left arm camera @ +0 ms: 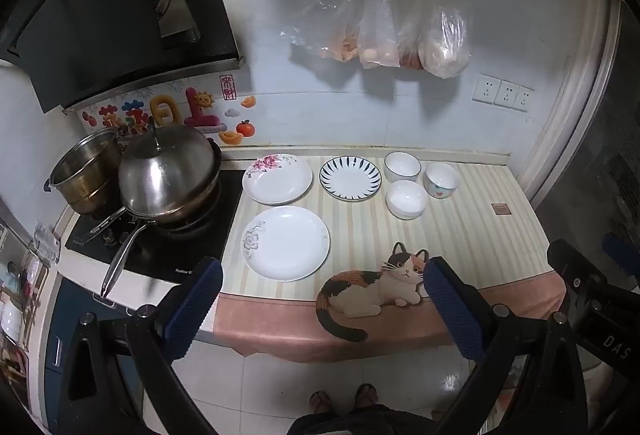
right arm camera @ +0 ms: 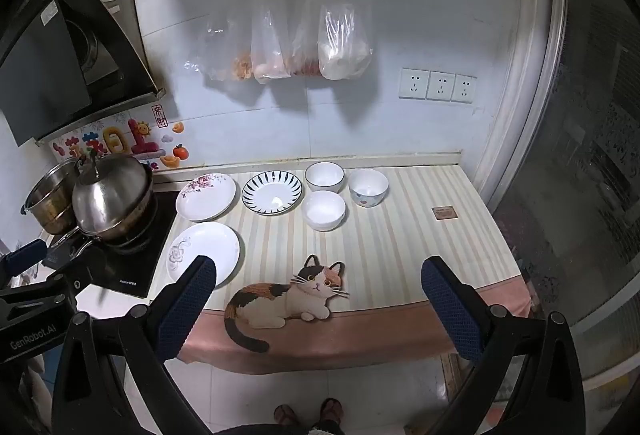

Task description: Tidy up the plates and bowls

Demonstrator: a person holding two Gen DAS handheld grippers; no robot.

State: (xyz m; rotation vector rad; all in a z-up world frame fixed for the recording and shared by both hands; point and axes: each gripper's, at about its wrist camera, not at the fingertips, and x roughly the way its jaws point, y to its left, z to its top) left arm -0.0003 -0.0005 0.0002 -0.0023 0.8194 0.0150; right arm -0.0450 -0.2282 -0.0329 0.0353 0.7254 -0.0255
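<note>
- Here, I count three plates and three bowls on the striped counter mat (left arm camera: 460, 235), none of them stacked.
- The plates sit on the stove side: a plate with pink flowers (left arm camera: 277, 178) at the back, a plate with dark radiating strokes (left arm camera: 350, 178) just beside it, and a white plate with a grey flower (left arm camera: 285, 243) nearer to me.
- The bowls cluster to the right of the plates: a blue-rimmed bowl (left arm camera: 402, 166) at the back, a bowl with a small heart (left arm camera: 441, 180) beside it, and a plain white bowl (left arm camera: 407, 199) in front, close to both.
- All six look empty and stand upright.
- My left gripper (left arm camera: 322, 299) hangs before the counter edge, spread wide, with nothing between its pads.
- My right gripper (right arm camera: 318, 297) does the same, agape and empty, above the printed cat (right arm camera: 280, 299).
- Two pots (left arm camera: 168, 175) stand on the stove.
</note>
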